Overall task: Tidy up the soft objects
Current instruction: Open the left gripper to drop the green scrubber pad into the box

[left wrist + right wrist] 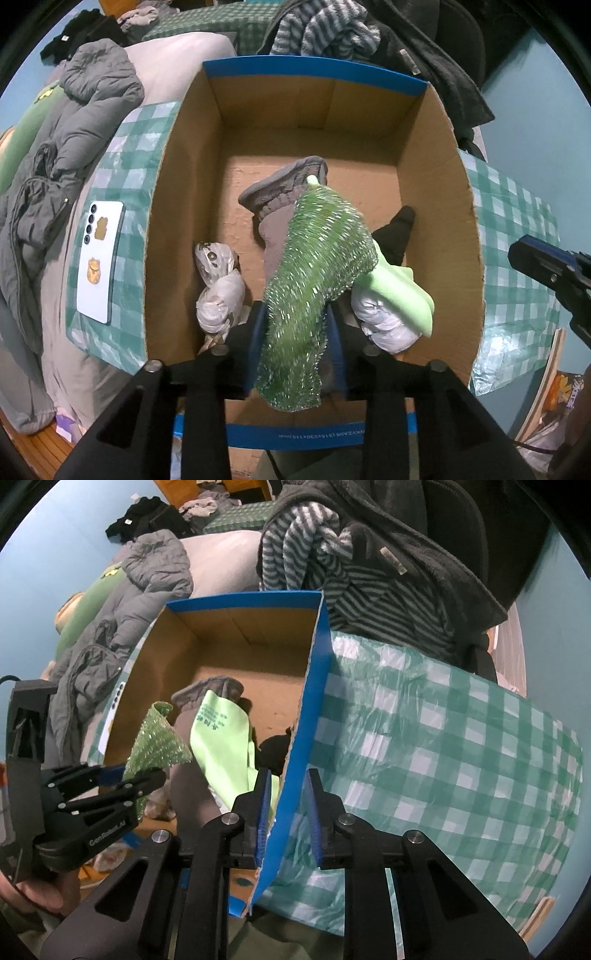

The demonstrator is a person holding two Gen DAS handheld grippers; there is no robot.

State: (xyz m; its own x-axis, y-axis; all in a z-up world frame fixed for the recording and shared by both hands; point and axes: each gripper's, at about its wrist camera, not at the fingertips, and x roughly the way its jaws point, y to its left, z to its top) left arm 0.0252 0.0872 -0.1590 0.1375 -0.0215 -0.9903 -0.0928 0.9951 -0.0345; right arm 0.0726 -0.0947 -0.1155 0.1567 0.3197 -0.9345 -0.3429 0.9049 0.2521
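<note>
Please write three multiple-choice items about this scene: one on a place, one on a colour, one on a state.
1. Where does the white smartphone lie?
A. inside the box
B. on the checked cloth beside the box
C. on the grey jacket

2. What colour is the rim of the open cardboard box?
A. blue
B. red
C. yellow

3. What do the left tongs hold?
A. nothing
B. the smartphone
C. a glittery green scrubbing cloth

Key: 1 B, it rests on the checks left of the box; 2 A, blue edging; 3 C, the cloth hangs between them.
</note>
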